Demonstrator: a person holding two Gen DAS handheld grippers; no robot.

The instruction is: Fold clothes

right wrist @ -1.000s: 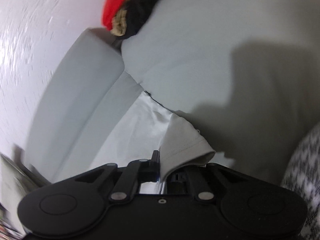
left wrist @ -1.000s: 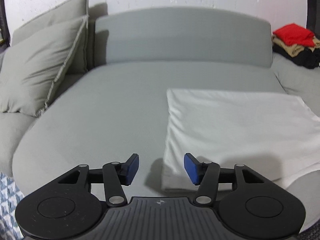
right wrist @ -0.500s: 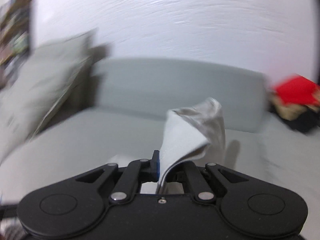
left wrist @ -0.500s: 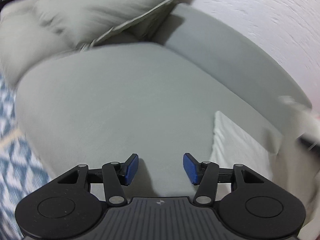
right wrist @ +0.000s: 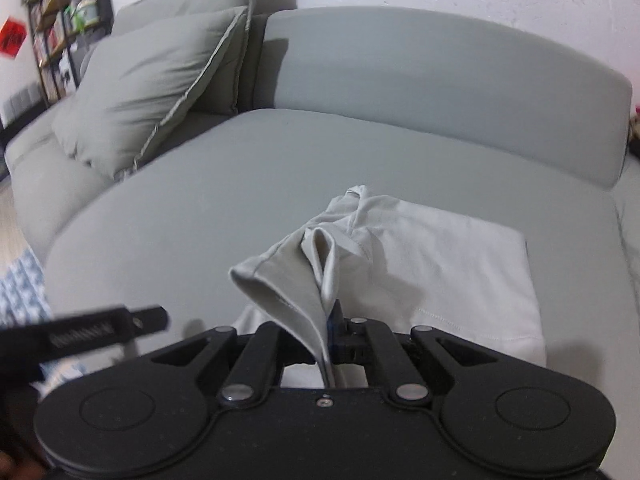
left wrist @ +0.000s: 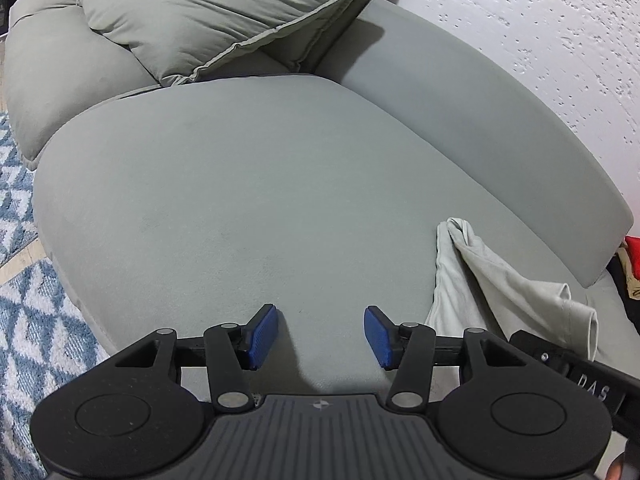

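Observation:
A white garment (right wrist: 448, 264) lies partly folded on the grey sofa seat (right wrist: 224, 208). My right gripper (right wrist: 330, 336) is shut on its hemmed edge and holds that edge lifted and drawn over toward the left, so the cloth rises in a peak. In the left wrist view the same garment (left wrist: 480, 280) hangs bunched at the right. My left gripper (left wrist: 320, 336) is open and empty, low over the bare seat (left wrist: 248, 200), to the left of the garment.
Grey cushions (left wrist: 224, 20) lean at the sofa's far left, and they also show in the right wrist view (right wrist: 148, 80). The backrest (right wrist: 440, 72) runs behind. A blue patterned rug (left wrist: 28, 320) lies left. A red and dark clothes pile (left wrist: 632, 264) sits at the far right edge.
My right gripper has swung the garment's edge up and across to the left, doubling the cloth over. My left gripper has turned left, away from the garment, and stayed open.

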